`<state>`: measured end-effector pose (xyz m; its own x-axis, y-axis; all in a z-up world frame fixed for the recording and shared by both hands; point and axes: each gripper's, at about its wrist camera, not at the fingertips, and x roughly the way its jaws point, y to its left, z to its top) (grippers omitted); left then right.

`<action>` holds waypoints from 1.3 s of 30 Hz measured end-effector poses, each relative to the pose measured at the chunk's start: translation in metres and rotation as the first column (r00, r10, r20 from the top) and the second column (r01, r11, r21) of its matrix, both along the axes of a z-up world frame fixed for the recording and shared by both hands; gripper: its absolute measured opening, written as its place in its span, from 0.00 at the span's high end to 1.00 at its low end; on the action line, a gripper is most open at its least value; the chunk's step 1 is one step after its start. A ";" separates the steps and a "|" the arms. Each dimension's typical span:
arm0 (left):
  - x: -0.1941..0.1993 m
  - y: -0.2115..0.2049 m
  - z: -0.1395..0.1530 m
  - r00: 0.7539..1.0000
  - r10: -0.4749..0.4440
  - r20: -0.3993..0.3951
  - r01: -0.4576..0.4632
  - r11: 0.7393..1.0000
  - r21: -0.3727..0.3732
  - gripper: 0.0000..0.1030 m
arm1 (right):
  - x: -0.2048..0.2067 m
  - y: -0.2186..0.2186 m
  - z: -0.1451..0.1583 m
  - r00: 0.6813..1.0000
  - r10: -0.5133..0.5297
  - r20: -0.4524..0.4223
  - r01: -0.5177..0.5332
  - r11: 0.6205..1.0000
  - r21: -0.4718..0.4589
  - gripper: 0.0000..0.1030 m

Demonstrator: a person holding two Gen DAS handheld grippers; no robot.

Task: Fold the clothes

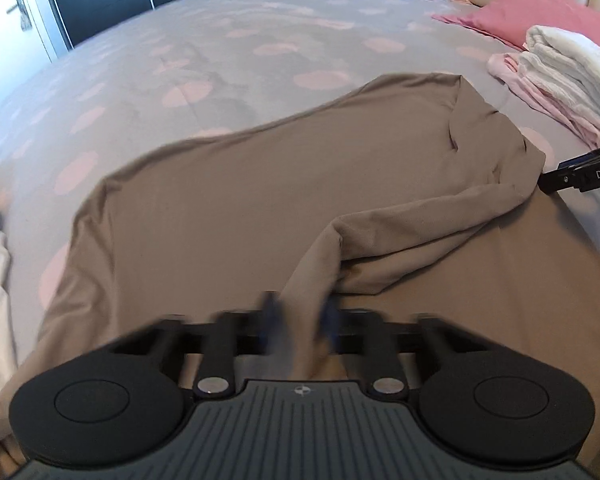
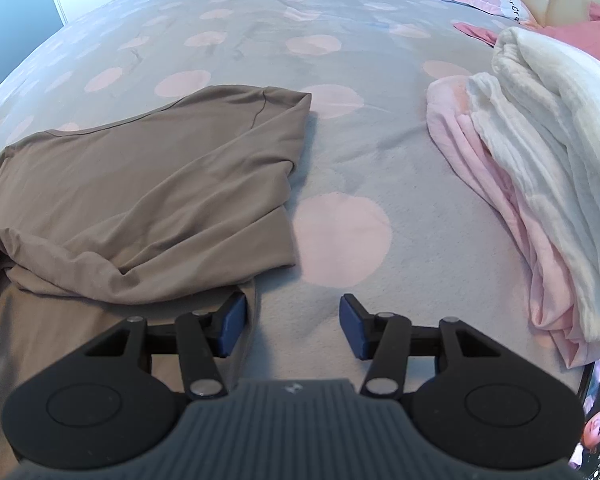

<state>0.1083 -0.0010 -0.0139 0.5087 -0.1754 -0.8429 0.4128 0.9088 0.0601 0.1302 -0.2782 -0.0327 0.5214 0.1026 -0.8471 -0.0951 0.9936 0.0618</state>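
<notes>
The left hand-held gripper [image 1: 300, 320] is sitting nearest the lens, blurred, with its blue pads [image 1: 270, 312] closed on the end of the long sleeve [image 1: 400, 220] of a taupe, soft-knit long-sleeved top [image 1: 260, 184]. The top is lying flat on the grey bed cover with pale pink dots [image 1: 180, 52]; its body is running away from the left gripper, neckline at the far end. The gripped sleeve is trailing in a slack band from the pads, up and to the right, toward the top's right shoulder.

The right hand-held gripper [image 2: 292, 326] is standing open and empty. Its jaws are pointing down at the bed cover, one pad [image 2: 232, 326] over the right-hand edge of the top's body, the other [image 2: 352, 326] over bare cover. In the left wrist view its black finger [image 1: 580, 176] is showing just beside the folded shoulder.

Judgement: the coming move is turning on the sleeve's long axis, which is lying diagonally across the body. The left hand is the one holding it, so that hand is the one placed to lay it straight along the body.

A stack of folded white and pink laundry [image 2: 540, 184] is lying to the right, well apart from the top.
</notes>
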 end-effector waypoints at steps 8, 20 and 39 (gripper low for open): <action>0.005 0.039 0.056 0.972 0.197 0.127 -0.160 0.954 -0.254 1.00 | 0.001 0.000 -0.001 1.000 0.005 0.011 -0.005 1.000 0.022 0.49; 0.004 0.066 0.107 0.932 0.301 0.202 -0.195 0.886 -0.420 1.00 | 0.017 0.026 -0.001 0.998 0.047 0.044 -0.047 0.999 -0.008 0.59; -0.130 -0.003 0.161 0.989 -0.134 0.062 0.147 0.917 -0.372 1.00 | 0.025 -0.014 -0.001 0.999 -0.046 -0.004 0.047 0.998 0.052 0.88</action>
